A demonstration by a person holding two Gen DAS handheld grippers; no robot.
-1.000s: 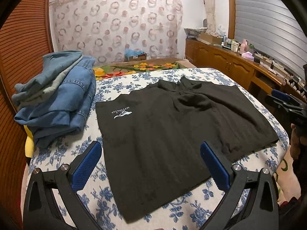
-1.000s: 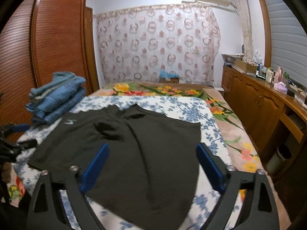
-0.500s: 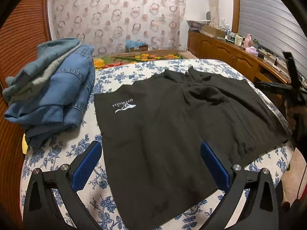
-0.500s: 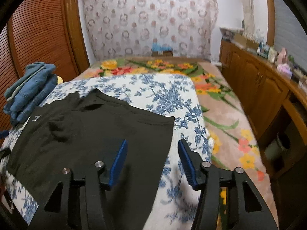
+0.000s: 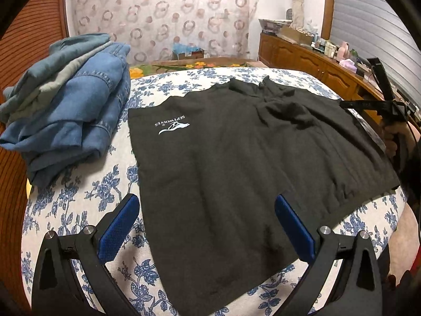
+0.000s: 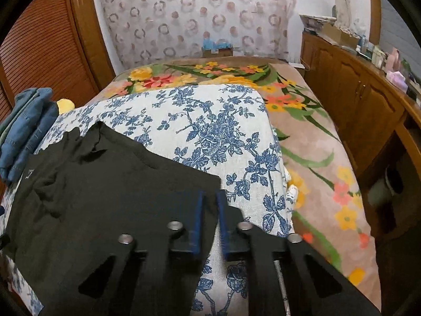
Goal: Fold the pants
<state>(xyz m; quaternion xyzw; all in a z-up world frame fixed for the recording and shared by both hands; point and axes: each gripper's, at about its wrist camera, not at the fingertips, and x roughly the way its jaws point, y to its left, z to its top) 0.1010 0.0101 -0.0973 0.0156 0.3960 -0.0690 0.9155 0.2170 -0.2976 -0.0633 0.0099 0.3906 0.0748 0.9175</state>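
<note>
The black pants lie spread flat on a blue-flowered sheet that covers the near end of the bed. In the left wrist view they fill the middle of the sheet, with a white logo near their far left corner. Their near left edge runs down between the blue pads of the left gripper, whose jaws stand wide apart with nothing pressed between them. A strip of bare sheet lies left of that edge, up to a pile of folded denim clothes that sits at the sheet's far left corner, close to the pants but not on them. The near edge of the pants stops just short of the sheet's near edge. At the right edge of the pants the right gripper shows side-on, held in a hand.

In the right wrist view the pants cover the left half of the sheet, and their right corner lies just ahead of the right gripper. Its blue pads stand close together with only a narrow gap; whether cloth is caught between them cannot be told. The far right part of the sheet is bare, and beyond it a flowered blanket runs to the wooden cabinets on the right.
</note>
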